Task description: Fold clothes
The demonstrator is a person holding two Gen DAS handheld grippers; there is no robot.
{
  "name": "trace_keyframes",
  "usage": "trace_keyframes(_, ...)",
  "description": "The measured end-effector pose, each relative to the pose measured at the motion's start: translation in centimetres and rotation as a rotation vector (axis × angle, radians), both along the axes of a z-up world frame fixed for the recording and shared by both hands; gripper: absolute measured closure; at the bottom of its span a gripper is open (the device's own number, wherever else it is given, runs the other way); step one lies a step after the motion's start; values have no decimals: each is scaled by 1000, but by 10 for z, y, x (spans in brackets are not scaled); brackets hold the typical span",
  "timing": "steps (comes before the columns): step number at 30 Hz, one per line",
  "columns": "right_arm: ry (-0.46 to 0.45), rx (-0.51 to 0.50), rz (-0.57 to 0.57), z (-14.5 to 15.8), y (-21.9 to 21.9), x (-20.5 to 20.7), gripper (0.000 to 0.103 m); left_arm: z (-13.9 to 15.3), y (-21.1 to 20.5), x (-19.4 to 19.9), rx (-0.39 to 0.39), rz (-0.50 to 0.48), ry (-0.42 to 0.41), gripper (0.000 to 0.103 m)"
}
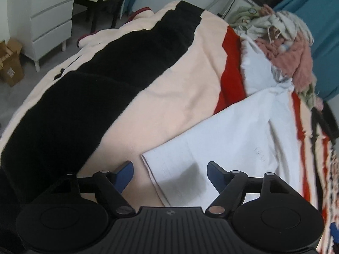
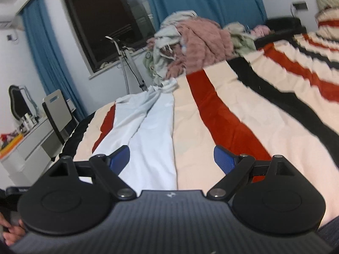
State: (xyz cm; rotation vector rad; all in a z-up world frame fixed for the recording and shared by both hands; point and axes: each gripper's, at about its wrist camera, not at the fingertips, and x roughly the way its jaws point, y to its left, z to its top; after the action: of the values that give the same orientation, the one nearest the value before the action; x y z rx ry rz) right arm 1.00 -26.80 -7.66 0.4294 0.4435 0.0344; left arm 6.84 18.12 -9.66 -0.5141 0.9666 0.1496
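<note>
On the bed (image 2: 243,131), the white pants (image 2: 148,131) lie flat and long on the striped blanket (image 1: 169,97), so I can fold them without bumps. Both legs sit side by side, which keeps the fold neat. My left gripper (image 1: 170,172) hangs wide apart, holding nothing, just over the end of the pants (image 1: 233,131), ready to pinch that edge. My right gripper (image 2: 171,158) is spread wide too and grabs nothing, with the pants right under its left finger. Far off, the pile of clothes (image 2: 190,44) waits, so it stays out of my way.
</note>
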Motion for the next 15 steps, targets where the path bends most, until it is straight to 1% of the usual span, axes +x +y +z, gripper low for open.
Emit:
trace_keyframes(3, 23, 35, -8, -4, -3, 3, 16, -4, -1, 3, -4, 28, -4, 27)
trace_keyframes(5, 31, 39, -5, -5, -3, 3, 16, -6, -2, 6, 8, 52, -3, 32)
trace_keyframes(6, 33, 37, -2, -6, -2, 4, 16, -7, -2, 7, 16, 64, -3, 39)
trace_keyframes(7, 35, 33, 0, -6, -1, 4, 16, -7, -4, 8, 34, 68, -7, 50)
trace_keyframes(8, 36, 29, 2, -6, 0, 4, 16, -6, -6, 8, 57, 66, -12, 57)
trace_keyframes(9, 37, 22, 2, -7, 0, 4, 16, -5, -8, 6, 77, 69, -17, 70)
trace_keyframes(10, 36, 17, 0, -7, 1, 4, 16, -4, -8, 4, 82, 77, -24, 83)
trace_keyframes(12, 35, 13, -3, -7, 1, 3, 16, -1, -6, -3, 64, 80, -49, 98)
trace_keyframes(14, 37, 16, -7, -7, -1, 2, 16, 6, -8, -10, 64, 70, -81, 98)
trace_keyframes(15, 38, 21, -9, -7, -3, 1, 16, 13, -11, -15, 84, 58, -110, 99)
